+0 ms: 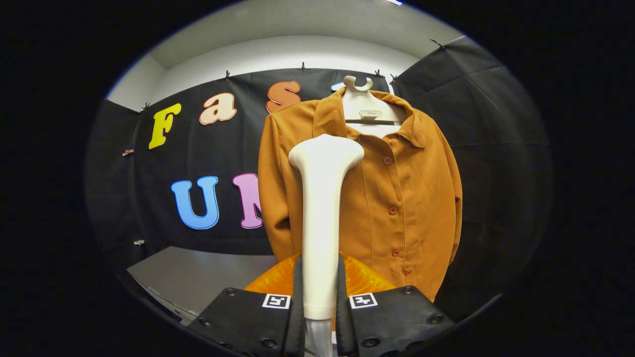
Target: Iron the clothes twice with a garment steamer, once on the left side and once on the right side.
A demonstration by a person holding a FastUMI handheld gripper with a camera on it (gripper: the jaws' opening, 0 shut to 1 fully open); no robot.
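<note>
1. The gripper is closed on the steamer, one finger pressing each side of the lower handle. The grip sits low on a tall, slim handle, so the head could tip or twist between the fingers if it drags on cloth.

2. The steamer stands upright, its flared head level with the shirt's chest, in front of the panel beside the button line. I cannot tell whether the head touches the fabric or hangs just short of it. Too far off, a pass would do little.

3. The shirt hangs on a hanger against the booth wall, buttoned, collar open. It hangs free, so a firm push may swing it away or slide it round on the hanger, leaving one side unevenly covered.

4. The buttons run down the middle; the head may snag on them when crossing between sides.

5. An orange object sits just ahead of the fingers, behind the handle. A long downward stroke might knock into it.
</note>
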